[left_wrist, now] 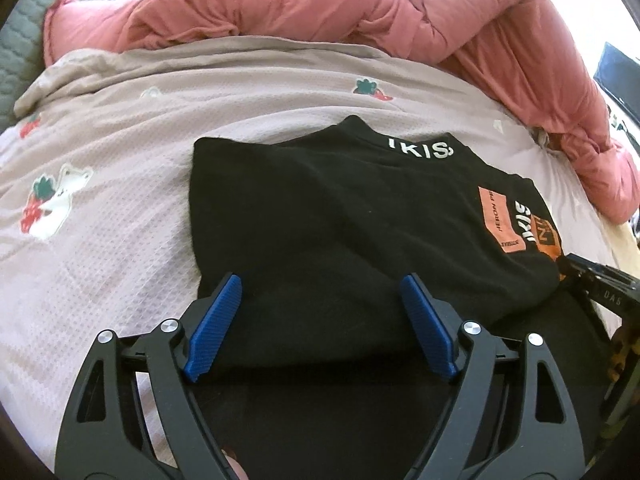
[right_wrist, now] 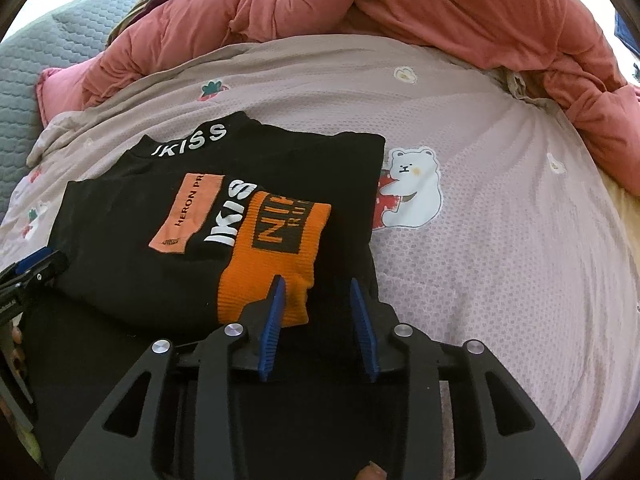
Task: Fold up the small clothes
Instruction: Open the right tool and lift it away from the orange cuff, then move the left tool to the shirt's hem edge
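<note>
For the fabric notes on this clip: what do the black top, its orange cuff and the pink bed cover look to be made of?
Black top: soft matte knit, probably cotton jersey, with flat printed lettering.
Orange cuff: ribbed knit; fine vertical ribs show, and the lettering looks knitted in.
Pink bed cover: waffle-textured fabric, likely cotton, with a small grid of dimples and bear and strawberry motifs.
</note>
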{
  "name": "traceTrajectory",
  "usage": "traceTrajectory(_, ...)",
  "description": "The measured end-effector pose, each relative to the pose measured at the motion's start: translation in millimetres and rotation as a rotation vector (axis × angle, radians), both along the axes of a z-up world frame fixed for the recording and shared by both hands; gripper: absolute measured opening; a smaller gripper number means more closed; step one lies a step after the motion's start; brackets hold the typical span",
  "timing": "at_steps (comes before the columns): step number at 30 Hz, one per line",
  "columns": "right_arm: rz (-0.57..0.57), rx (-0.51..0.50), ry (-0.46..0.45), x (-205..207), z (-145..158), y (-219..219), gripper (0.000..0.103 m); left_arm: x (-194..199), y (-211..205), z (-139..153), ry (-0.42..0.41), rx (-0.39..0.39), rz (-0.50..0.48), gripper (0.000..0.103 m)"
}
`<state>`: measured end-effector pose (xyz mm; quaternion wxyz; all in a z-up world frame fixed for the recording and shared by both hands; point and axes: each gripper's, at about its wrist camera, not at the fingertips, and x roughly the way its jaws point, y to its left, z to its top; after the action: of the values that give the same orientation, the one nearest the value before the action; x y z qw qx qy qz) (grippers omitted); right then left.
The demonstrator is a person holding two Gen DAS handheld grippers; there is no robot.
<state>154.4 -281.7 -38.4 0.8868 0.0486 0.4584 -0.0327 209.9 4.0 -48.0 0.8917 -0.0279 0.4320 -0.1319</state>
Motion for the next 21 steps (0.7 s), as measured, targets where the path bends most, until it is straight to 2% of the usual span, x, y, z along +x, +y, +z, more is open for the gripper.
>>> traceTrajectory(3,0.005,-0.011,0.006,-0.3,1.3,2.0,0.035,-2.7,7.3,1.9,0.002,-0.025,0.015,0.075)
traceTrajectory(5,-0.004,-0.015,0.012,-1.3,3.3,1.4,0.041,-4.4,10.9,3.8,0.001,-0.036,0.023,0.075)
traceTrajectory(8,-0.009,-0.005,0.015,-2.3,5.6,0.2,0.041,-8.1,14.8,8.3,-0.006,-0.049,0.036,0.076)
traceTrajectory(11,-0.006,-0.002,0.015,-4.5,7.9,0.8,0.042,-12.3,18.2,13.2,-0.02,-0.044,0.052,0.081)
traceTrajectory(13,-0.008,0.003,0.013,-6.1,10.5,0.2,0.049,-15.1,22.3,17.8,-0.041,-0.034,0.076,0.082)
traceTrajectory(16,-0.017,0.014,0.001,-9.2,15.9,-2.9,0.052,-18.0,28.3,24.9,-0.066,-0.035,0.101,0.085)
traceTrajectory(17,-0.021,0.016,-0.003,-10.2,17.8,-4.2,0.058,-19.6,29.3,26.9,-0.073,-0.032,0.106,0.09)
traceTrajectory(21,-0.03,0.027,-0.029,-15.9,25.8,-8.4,0.074,-26.1,30.6,33.9,-0.099,-0.019,0.116,0.094)
